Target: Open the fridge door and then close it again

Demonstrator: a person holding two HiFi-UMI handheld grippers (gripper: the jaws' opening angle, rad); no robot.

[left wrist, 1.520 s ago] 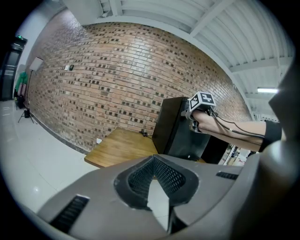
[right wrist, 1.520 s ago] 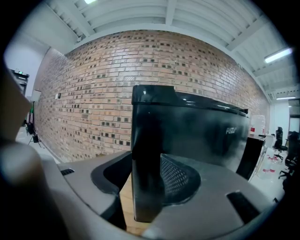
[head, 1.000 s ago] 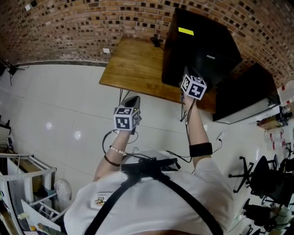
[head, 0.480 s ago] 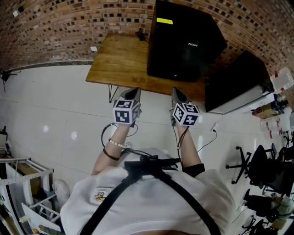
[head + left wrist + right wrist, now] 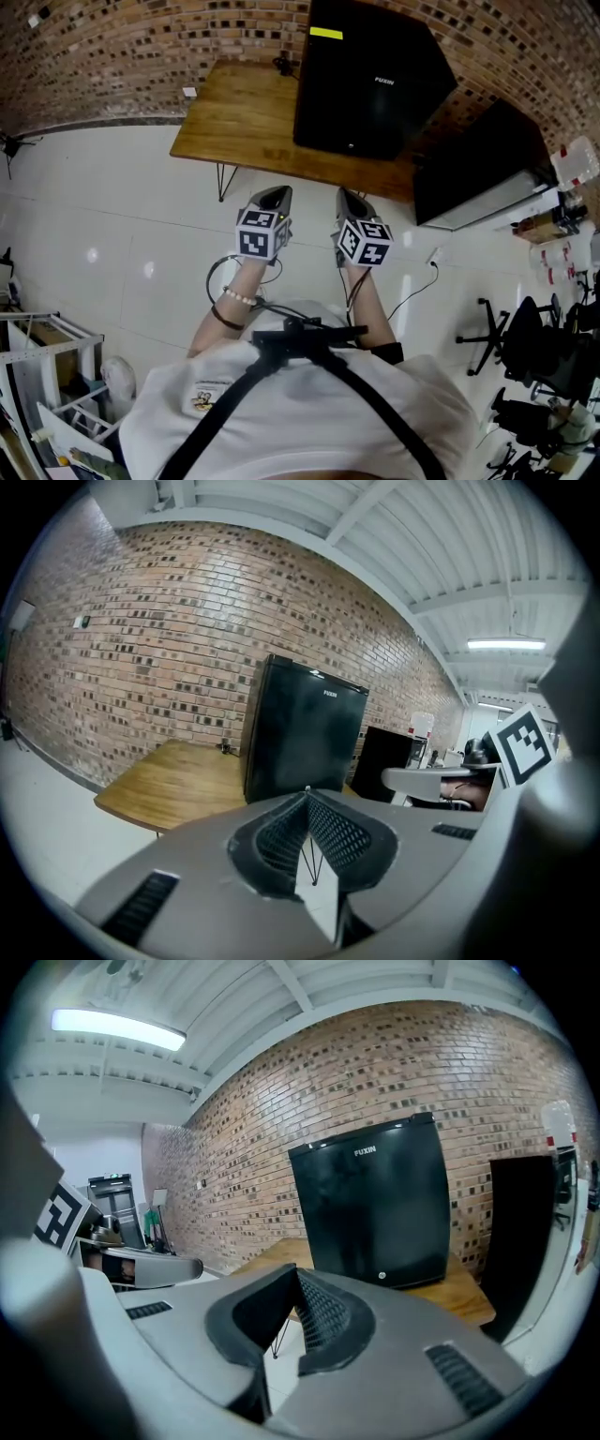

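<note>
The black fridge stands with its door closed on a wooden table against the brick wall. It fills the middle of the left gripper view as the fridge and of the right gripper view as the fridge. Both grippers hang side by side over the white floor, short of the table's near edge and touching nothing. My left gripper is shut, its jaws meeting at the tip with nothing held. My right gripper is shut too and holds nothing.
A second black cabinet stands to the right of the table. Office chairs crowd the lower right. A white rack sits at the lower left. A cable trails over the floor by my right arm.
My right gripper has pulled back from the fridge front and sunk beside the left one. The left gripper has also drawn away from the table's edge.
</note>
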